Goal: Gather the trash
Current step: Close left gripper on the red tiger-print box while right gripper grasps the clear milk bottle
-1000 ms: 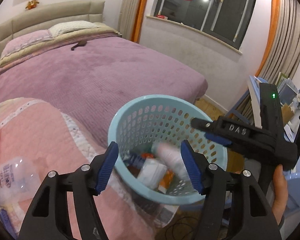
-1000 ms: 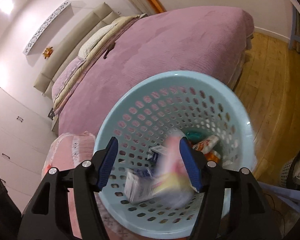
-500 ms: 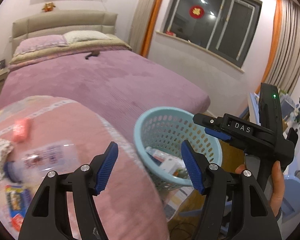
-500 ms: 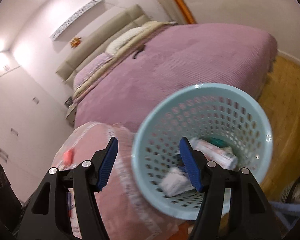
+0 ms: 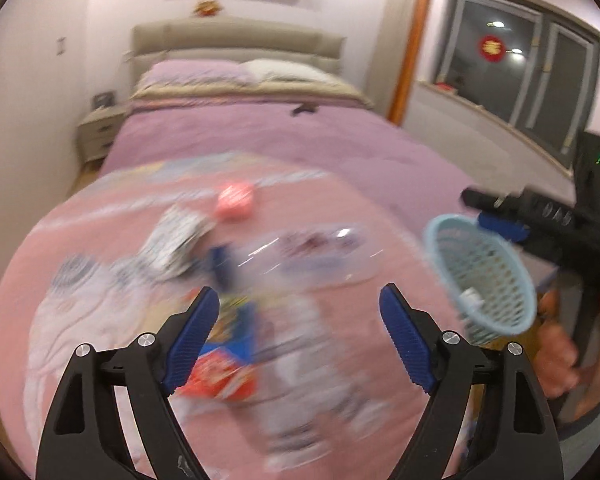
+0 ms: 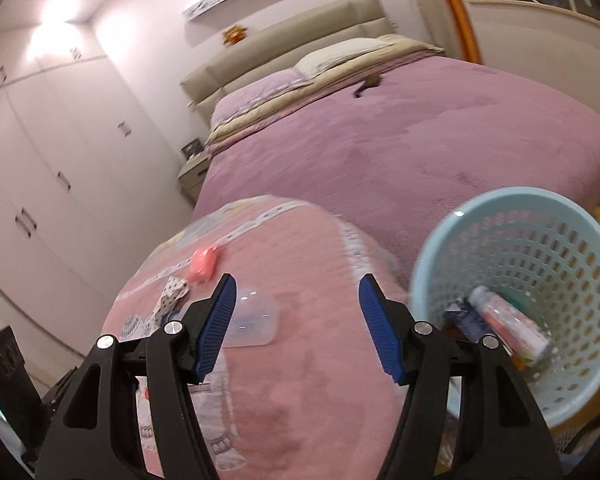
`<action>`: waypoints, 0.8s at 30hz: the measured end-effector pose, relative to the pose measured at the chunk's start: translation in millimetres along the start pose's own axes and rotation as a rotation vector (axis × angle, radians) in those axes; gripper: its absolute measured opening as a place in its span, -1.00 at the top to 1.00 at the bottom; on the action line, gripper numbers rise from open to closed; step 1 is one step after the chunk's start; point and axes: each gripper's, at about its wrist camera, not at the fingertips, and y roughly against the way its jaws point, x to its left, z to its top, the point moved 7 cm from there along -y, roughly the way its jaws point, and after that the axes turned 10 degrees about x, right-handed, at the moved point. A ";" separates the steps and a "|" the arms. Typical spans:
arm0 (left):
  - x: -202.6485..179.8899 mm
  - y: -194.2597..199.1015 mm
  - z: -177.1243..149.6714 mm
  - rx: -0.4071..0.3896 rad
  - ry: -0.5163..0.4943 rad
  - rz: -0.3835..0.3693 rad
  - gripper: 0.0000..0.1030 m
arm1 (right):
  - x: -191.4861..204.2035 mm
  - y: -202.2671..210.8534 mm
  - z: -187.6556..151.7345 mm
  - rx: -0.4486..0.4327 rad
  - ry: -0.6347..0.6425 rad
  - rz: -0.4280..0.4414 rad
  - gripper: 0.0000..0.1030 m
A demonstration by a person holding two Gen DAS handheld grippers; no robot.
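A light blue perforated basket [image 6: 540, 256] stands right of the pink quilt and holds a tube and small boxes [image 6: 508, 320]; it also shows in the left wrist view [image 5: 484, 276]. On the pink quilt [image 6: 300, 380] lie a clear plastic bottle [image 5: 312, 248], a pink wrapper [image 5: 234, 198], a patterned packet [image 5: 180, 240] and a red and blue snack bag [image 5: 228, 364]. My left gripper [image 5: 298, 336] is open and empty above the quilt. My right gripper [image 6: 294, 328] is open and empty, left of the basket; it also shows in the left wrist view [image 5: 540, 220].
A purple bed [image 6: 400, 152] with pillows and a beige headboard lies behind the quilt. White wardrobes [image 6: 40, 200] line the left wall, with a nightstand [image 6: 194, 174] beside the bed. A window [image 5: 520, 80] is on the right.
Both grippers have swung left, away from over the basket and toward the pink quilt. The trash dropped into the basket a second ago has settled inside it. The left wrist view is now blurred.
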 end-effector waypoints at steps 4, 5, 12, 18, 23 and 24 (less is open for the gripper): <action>28.6 -10.9 -19.4 0.051 0.042 0.026 -0.56 | 31.2 -27.8 1.8 0.043 0.054 0.024 -0.17; 33.4 -13.3 -22.6 0.059 0.051 0.029 -0.56 | 38.6 -34.2 2.0 0.053 0.068 0.031 -0.17; 50.8 -29.1 -33.6 0.094 0.088 0.047 -0.56 | 80.1 -71.5 2.6 0.111 0.153 0.060 -0.17; 49.0 -46.8 -39.4 0.133 0.074 0.085 -0.47 | 100.2 -103.0 9.5 0.134 0.221 0.009 -0.17; 47.2 -42.2 -40.1 0.131 0.038 0.130 -0.13 | 100.6 -132.7 10.0 0.230 0.256 -0.042 -0.17; 48.0 -41.5 -40.6 0.132 0.036 0.127 -0.13 | 100.5 -136.0 9.0 0.251 0.265 -0.060 -0.17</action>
